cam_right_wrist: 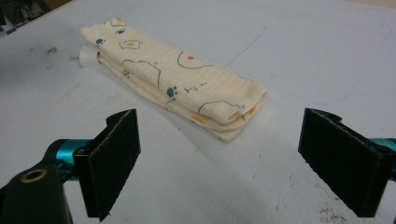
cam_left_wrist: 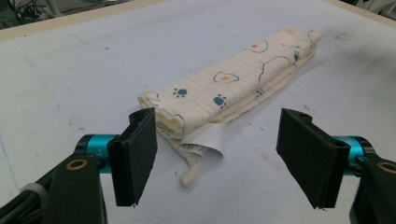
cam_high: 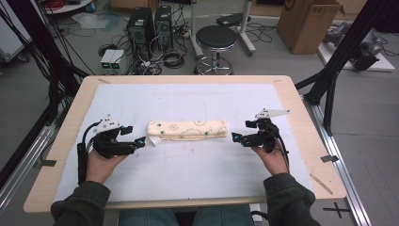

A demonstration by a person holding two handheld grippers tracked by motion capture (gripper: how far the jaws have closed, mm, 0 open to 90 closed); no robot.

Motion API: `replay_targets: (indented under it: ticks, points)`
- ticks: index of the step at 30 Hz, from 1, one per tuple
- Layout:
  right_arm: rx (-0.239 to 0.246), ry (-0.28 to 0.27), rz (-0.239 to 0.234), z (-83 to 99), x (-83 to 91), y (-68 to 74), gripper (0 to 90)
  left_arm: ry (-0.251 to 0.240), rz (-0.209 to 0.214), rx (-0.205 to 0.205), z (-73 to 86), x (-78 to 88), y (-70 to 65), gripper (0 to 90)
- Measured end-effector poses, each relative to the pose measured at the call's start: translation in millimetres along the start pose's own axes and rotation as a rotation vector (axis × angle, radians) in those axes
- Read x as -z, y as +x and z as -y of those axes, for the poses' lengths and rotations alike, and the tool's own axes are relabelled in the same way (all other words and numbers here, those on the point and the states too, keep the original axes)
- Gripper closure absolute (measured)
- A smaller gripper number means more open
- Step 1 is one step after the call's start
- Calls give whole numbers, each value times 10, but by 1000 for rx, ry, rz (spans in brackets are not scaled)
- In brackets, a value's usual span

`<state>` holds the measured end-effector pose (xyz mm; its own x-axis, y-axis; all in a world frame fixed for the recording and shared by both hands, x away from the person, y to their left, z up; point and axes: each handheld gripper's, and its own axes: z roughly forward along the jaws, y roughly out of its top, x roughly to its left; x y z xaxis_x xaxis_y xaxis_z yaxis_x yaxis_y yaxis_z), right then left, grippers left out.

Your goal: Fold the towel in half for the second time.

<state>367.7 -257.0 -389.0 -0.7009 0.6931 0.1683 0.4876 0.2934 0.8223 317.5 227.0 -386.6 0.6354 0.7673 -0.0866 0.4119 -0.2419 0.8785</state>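
A cream cloth (cam_high: 187,130) with small printed figures lies folded into a long strip in the middle of the white mat (cam_high: 188,101). Its white label (cam_left_wrist: 204,140) sticks out at the left end. My left gripper (cam_high: 133,135) stands open just left of that end, and the cloth (cam_left_wrist: 224,88) lies ahead of its pads with nothing gripped. My right gripper (cam_high: 243,132) stands open a short way right of the other end. Ahead of its wide-apart jaws the cloth (cam_right_wrist: 177,84) lies untouched. A hand holds each gripper.
The mat covers most of a wooden table (cam_high: 301,117). Beyond the far edge stand a black stool (cam_high: 216,40), computer towers (cam_high: 141,28), cables and a cardboard box (cam_high: 306,23). Black frame struts (cam_high: 343,47) rise at the right.
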Motion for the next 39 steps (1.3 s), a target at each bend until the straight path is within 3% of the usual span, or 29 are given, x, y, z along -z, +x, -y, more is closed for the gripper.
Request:
replay_targets:
  ticks: [20, 25, 39]
  points:
    - [5, -11, 6, 211, 191, 89, 118, -7, 11, -36, 160, 163, -135, 253]
    - [6, -7, 7, 265, 219, 121, 118, -2, 45, -23, 197, 204, -168, 242]
    - [-10, -9, 19, 487, 333, 141, 118, 1, 28, -34, 362, 297, -214, 241]
